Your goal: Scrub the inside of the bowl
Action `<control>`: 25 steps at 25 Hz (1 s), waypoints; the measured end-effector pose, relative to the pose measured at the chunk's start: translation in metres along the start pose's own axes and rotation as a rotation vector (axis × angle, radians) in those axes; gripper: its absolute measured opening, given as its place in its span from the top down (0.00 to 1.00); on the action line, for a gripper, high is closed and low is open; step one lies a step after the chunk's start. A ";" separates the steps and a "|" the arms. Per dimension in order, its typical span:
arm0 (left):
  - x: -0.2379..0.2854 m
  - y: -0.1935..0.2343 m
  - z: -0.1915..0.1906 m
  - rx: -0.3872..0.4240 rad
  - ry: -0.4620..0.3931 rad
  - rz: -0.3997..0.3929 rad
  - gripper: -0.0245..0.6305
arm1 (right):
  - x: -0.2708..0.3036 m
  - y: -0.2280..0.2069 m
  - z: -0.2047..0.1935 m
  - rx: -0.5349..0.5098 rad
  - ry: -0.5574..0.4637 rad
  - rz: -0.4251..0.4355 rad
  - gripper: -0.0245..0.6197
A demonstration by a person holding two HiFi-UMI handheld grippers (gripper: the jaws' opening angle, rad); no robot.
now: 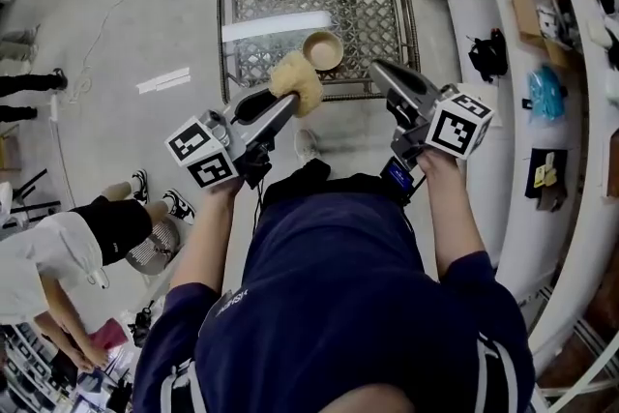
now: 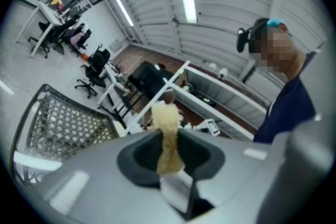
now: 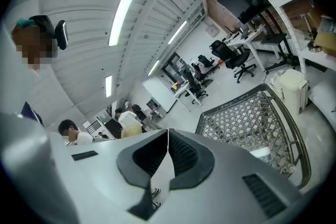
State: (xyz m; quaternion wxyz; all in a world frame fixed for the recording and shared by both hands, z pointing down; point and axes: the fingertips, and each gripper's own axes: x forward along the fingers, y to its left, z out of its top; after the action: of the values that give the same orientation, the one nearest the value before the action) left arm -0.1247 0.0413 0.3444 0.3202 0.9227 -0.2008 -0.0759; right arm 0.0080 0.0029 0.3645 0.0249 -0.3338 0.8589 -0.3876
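Grey workshop floor surrounds a mesh-topped desk (image 1: 253, 5) at 12 o'clock in the head view, where a person in a navy shirt stands over it with both bare forearms reaching forward. The left hand-held gripper (image 1: 290, 99), tilted toward 1 o'clock, is clamped on a tan scrubbing sponge (image 1: 298, 80). The left gripper view shows the sponge (image 2: 167, 131) pinched between the dark pads of that hand-held gripper (image 2: 169, 140) and sticking out past them. The left hand (image 1: 224, 191) grips the handle just behind the marker cube. The right hand-held gripper (image 1: 381, 70) points toward 11 o'clock. In the right gripper view its jaws (image 3: 168, 136) are pressed together at the tips with nothing between them. The right hand (image 1: 437, 162) holds it from below, wrist straight. A tan bowl (image 1: 323, 50) sits upright on the desk's mesh near its front edge, at 1 o'clock from the sponge and between the two tips in the head view. Whether sponge and bowl touch cannot be told. A curved white counter (image 1: 484, 160) with scattered items runs along 3 o'clock.
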 end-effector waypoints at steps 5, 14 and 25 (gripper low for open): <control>-0.002 0.032 0.017 -0.013 0.010 0.000 0.84 | 0.030 -0.025 0.003 0.018 0.021 -0.049 0.95; -0.002 0.074 0.010 -0.063 0.039 0.041 0.84 | 0.073 -0.114 -0.050 0.053 0.225 -0.166 0.95; 0.025 0.099 -0.007 -0.111 0.049 0.194 0.84 | 0.117 -0.233 -0.120 -0.067 0.575 -0.220 0.84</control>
State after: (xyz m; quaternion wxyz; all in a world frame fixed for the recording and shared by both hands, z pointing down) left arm -0.1324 -0.0360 0.4107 0.3814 0.8814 -0.2766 -0.0329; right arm 0.0104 -0.0996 0.6329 -0.2723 -0.3023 0.8017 -0.4380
